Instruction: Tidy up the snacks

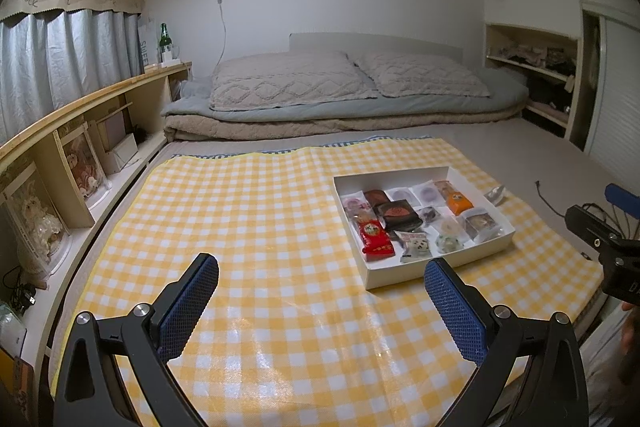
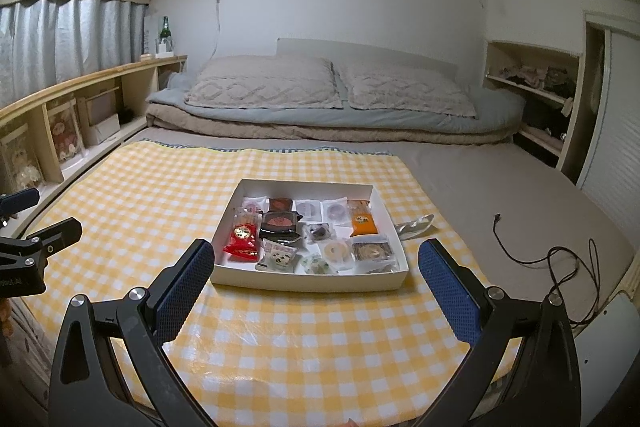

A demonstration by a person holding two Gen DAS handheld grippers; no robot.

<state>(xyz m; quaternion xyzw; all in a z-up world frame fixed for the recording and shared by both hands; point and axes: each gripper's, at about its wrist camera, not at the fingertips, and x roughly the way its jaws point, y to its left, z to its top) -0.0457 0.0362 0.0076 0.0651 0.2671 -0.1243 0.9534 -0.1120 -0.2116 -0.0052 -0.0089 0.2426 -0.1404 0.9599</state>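
I hold my left gripper [image 1: 321, 273] above the yellow and white checked plastic cloth [image 1: 256, 211] that covers the bed, and its two blue-padded fingers [image 1: 188, 307] stand wide apart with nothing between them. My right gripper [image 2: 314, 257] is in the same state, spread wide and empty, a little above the cloth.

The shallow white cardboard box [image 2: 308, 281] lies flat on the cloth. From my right gripper it is at twelve o'clock, just behind the fingertips; from my left gripper it is at about one o'clock. Inside it the wrapped snacks lie side by side. The red packet with gold print [image 2: 242, 239] is at the nine o'clock side of the box, the orange packet [image 2: 362, 221] at about two o'clock, and the dark tray with a round brown cake [image 2: 280, 223] near the middle. The small clear-wrapped pieces around them I cannot read well; they seem to be cookies.

One silver foil wrapper [image 2: 414, 225] lies on the cloth just beside the box, at its three o'clock side. A thin black cable [image 2: 520, 259] lies on the grey sheet farther at three o'clock.
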